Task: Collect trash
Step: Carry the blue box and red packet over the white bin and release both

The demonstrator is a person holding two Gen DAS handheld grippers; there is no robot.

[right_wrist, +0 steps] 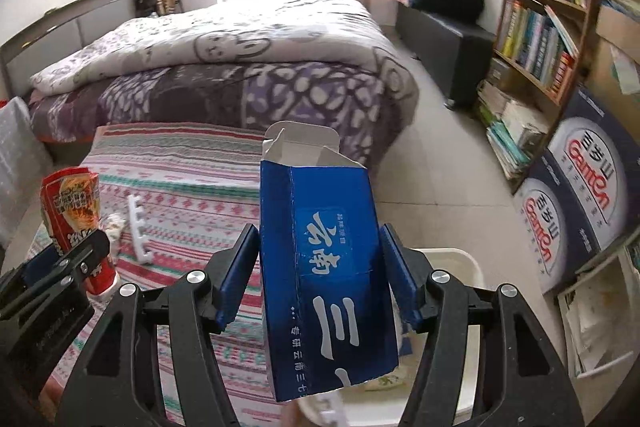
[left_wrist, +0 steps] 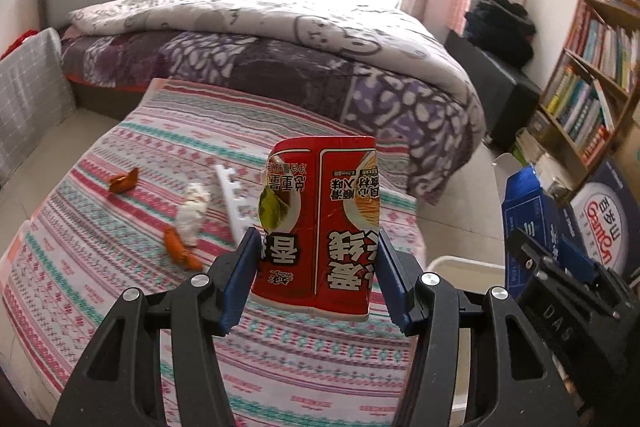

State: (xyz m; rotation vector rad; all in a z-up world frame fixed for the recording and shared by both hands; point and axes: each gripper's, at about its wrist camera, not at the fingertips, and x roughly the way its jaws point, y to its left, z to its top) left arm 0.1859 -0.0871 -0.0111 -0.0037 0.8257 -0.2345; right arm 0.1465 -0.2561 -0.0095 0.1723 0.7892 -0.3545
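Note:
My left gripper (left_wrist: 318, 269) is shut on a red noodle carton (left_wrist: 320, 223) and holds it upright above the striped tablecloth (left_wrist: 132, 287). It also shows at the left of the right wrist view (right_wrist: 74, 203). My right gripper (right_wrist: 320, 271) is shut on an open blue box (right_wrist: 324, 259), held over the white bin (right_wrist: 460, 263). The blue box also shows in the left wrist view (left_wrist: 528, 223). On the cloth lie a crumpled white tissue (left_wrist: 192, 213), two orange wrappers (left_wrist: 124, 181) (left_wrist: 178, 247) and a white plastic comb strip (left_wrist: 236, 205).
The white bin (left_wrist: 468, 267) stands on the floor to the right of the table. A bed with a purple quilt (left_wrist: 280, 39) lies behind. A bookshelf (right_wrist: 548, 7) and blue cartons (right_wrist: 580, 195) stand at the right.

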